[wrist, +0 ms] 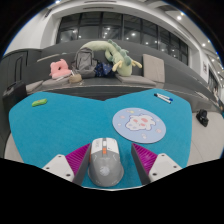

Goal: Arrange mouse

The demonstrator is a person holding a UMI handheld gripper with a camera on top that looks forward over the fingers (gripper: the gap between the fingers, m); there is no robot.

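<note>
A teal mat [70, 118] covers most of the dark table [20, 95], and behind the table runs a wall of windows [130, 25] with dark frames.

On the left, a small green object [39, 102] lies near the mat's far left edge. Beyond it, at the back of the table, sits a pink toy [60, 69], then a grey bag [88, 60], and beside that a pale green plush toy [122, 60], all lined up along the far side. Further right a flat grey box-like thing [153, 66] stands at the back; I cannot tell what it is.

On the mat, a round mouse pad [139, 123] with a light printed picture lies ahead and to the right of the fingers. A small blue and white item [163, 97] rests near the mat's far right edge.

The grey mouse [106, 160] sits on the mat between the two fingers of the gripper [107, 160]. The pink pads [75, 157] stand apart, close on either side of it; whether they press on it I cannot tell.
</note>
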